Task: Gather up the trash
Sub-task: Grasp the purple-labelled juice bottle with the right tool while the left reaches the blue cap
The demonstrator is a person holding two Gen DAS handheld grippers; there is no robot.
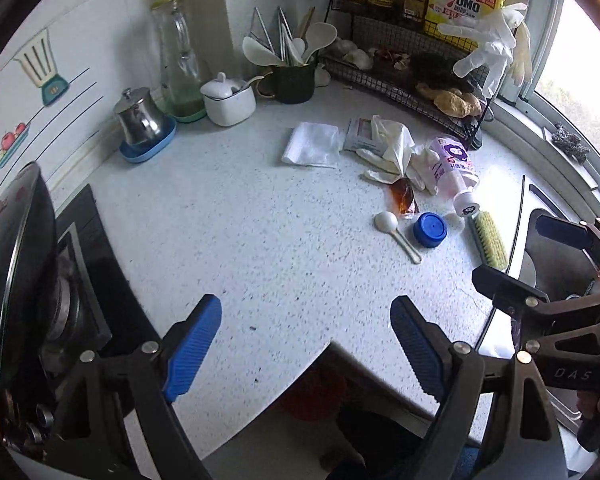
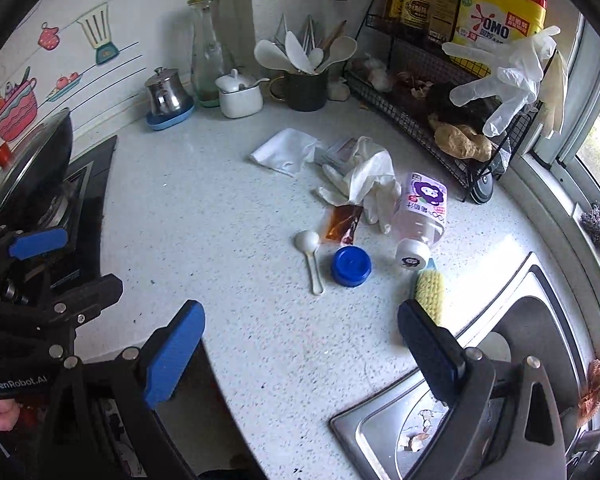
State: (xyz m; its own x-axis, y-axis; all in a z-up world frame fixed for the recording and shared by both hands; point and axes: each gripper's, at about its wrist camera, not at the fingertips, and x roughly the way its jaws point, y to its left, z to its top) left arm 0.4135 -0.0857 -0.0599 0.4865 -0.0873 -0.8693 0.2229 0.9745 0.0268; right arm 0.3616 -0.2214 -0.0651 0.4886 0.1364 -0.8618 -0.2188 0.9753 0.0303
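Nearest the lens, the left gripper (image 1: 306,344) tilts steeply down over the near edge of the speckled table (image 1: 228,216), its blue-padded jaws wide apart with nothing between them. The right gripper (image 2: 300,350) is angled down the same way just beside it, over the table's edge next to the sink (image 2: 540,320); its jaws also stand wide and hold nothing.

The trash lies well ahead of both pairs of jaws, untouched. A blue cap (image 2: 351,266) sits dome up, a white spoon (image 2: 311,258) just to its left. Beyond them a brown sauce packet (image 2: 342,224) lies flat, touching a crumpled glove (image 2: 366,182). A clear bottle (image 2: 420,216) with a purple label lies on its side, its white cap toward the jaws. Farther back are a folded napkin (image 2: 286,152) and a small paper packet (image 1: 360,134). A yellow brush (image 2: 430,290) lies just ahead of the right gripper's right jaw.
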